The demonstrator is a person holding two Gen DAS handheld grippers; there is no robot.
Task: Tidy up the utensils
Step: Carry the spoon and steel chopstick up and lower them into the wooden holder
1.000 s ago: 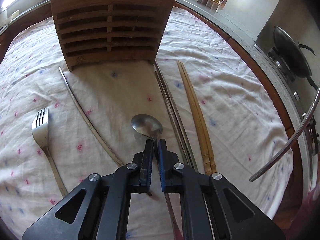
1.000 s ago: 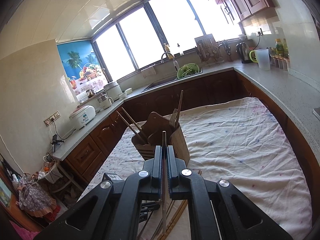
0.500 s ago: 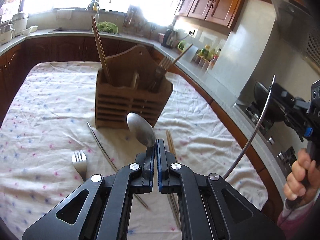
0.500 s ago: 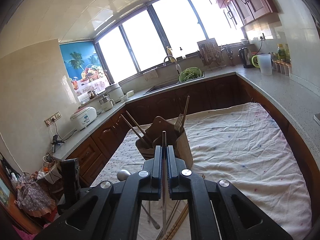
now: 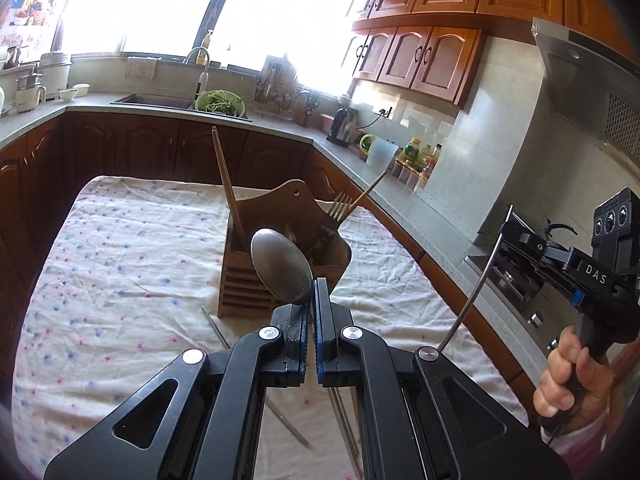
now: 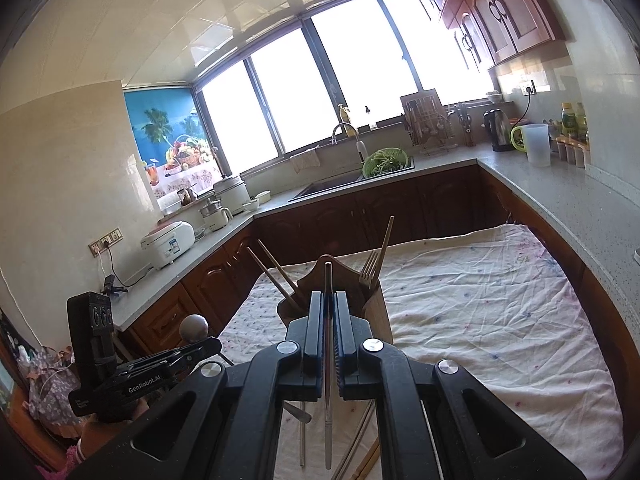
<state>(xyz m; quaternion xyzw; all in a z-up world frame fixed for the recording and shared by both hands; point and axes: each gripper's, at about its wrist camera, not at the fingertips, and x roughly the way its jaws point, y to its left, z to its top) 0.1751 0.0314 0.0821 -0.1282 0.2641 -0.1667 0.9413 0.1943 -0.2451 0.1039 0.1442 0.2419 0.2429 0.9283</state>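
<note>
My left gripper [image 5: 312,294] is shut on a steel spoon [image 5: 280,264], whose bowl sticks up in front of the wooden utensil holder [image 5: 244,286]. The holder stands on the flowered cloth [image 5: 120,260] and holds wooden chopsticks [image 5: 226,188] and a fork [image 5: 338,208]. At the right, my right gripper [image 5: 508,234] grips a thin metal chopstick [image 5: 476,292]. In the right wrist view the right gripper [image 6: 328,300] is shut on that metal chopstick [image 6: 328,280], pointing at the holder [image 6: 378,312]. The left gripper [image 6: 212,346] with the spoon [image 6: 194,326] hangs at lower left.
Loose metal chopsticks [image 5: 216,328] and another handle [image 5: 288,424] lie on the cloth under my left gripper. A counter [image 5: 280,124] with sink, green colander [image 5: 220,104] and kettle [image 5: 346,126] runs behind. A stove [image 5: 516,280] sits at the right, by a person's hand [image 5: 572,376].
My left gripper has risen off the cloth with the spoon and tilted up toward the holder's top. The right gripper has stayed nearly still with its metal chopstick.
</note>
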